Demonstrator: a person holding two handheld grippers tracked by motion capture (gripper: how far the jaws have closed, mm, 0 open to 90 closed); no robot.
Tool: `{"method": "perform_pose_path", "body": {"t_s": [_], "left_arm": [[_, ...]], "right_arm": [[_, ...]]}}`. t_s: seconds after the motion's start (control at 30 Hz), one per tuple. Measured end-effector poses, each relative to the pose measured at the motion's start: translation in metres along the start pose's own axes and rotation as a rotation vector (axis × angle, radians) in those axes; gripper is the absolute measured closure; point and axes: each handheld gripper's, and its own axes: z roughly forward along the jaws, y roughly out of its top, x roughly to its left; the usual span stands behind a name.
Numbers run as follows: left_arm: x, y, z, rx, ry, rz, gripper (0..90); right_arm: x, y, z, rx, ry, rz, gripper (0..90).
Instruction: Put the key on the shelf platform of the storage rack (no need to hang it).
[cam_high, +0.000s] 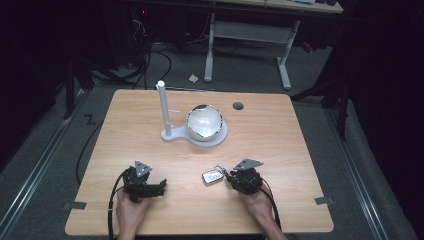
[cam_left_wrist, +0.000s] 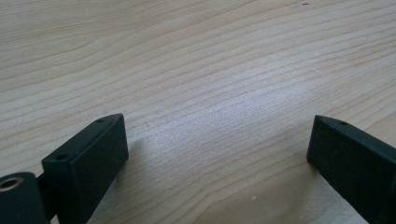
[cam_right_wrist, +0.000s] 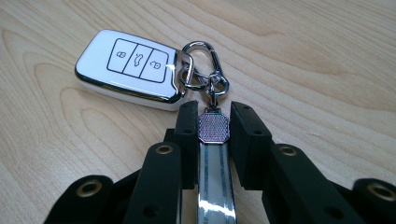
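Note:
A white car key fob (cam_right_wrist: 128, 65) with three buttons lies flat on the wooden table (cam_high: 280, 145), and it also shows in the high view (cam_high: 212, 176). A metal carabiner (cam_right_wrist: 201, 58) links it to a silver strap tag (cam_right_wrist: 214, 158). My right gripper (cam_right_wrist: 214, 116) is shut on that tag, its pads pressing both sides; in the high view it (cam_high: 231, 176) sits just right of the fob. My left gripper (cam_left_wrist: 217, 135) stands open over bare wood with nothing between its jaws, resting at the front left (cam_high: 159, 187).
A white stand with an upright post (cam_high: 162, 107) and a shiny round bowl (cam_high: 204, 121) on its base (cam_high: 220, 137) sits mid-table, beyond both grippers. A cable hole (cam_high: 238, 106) is at the back. Another desk's legs (cam_high: 285, 65) stand behind the table.

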Motion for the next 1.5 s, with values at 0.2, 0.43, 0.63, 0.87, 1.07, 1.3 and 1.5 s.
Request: {"method": "perform_pose_path", "body": {"t_s": [0.2,0.43,0.63,0.87,1.07,1.3,1.5], "left_arm": [[0.0,0.0,0.0,-0.001,0.0,0.0,5.8],[0.0,0.0,0.0,-0.001,-0.001,0.002,6.1],[0.0,0.0,0.0,0.0,-0.003,0.003,6.3],[0.0,0.0,0.0,-0.001,-0.003,0.003,6.8],[0.0,0.0,-0.001,-0.003,-0.001,0.001,7.3],[0.0,0.0,-0.001,-0.008,0.003,-0.004,8.8],[0.0,0.0,-0.001,-0.009,0.003,-0.005,8.9]], "right_arm": [[-0.001,0.0,0.0,-0.001,0.007,-0.01,74.2],[0.0,-0.001,0.0,-0.01,0.0,-0.023,74.4],[-0.001,0.0,-0.004,-0.037,0.01,-0.017,74.4],[-0.005,0.001,-0.009,-0.062,0.025,0.001,74.4],[-0.009,0.012,-0.019,-0.091,0.015,-0.009,74.4],[-0.017,0.022,-0.03,-0.12,0.023,-0.01,74.5],[-0.021,0.028,-0.038,-0.15,0.034,-0.003,74.5]]}}
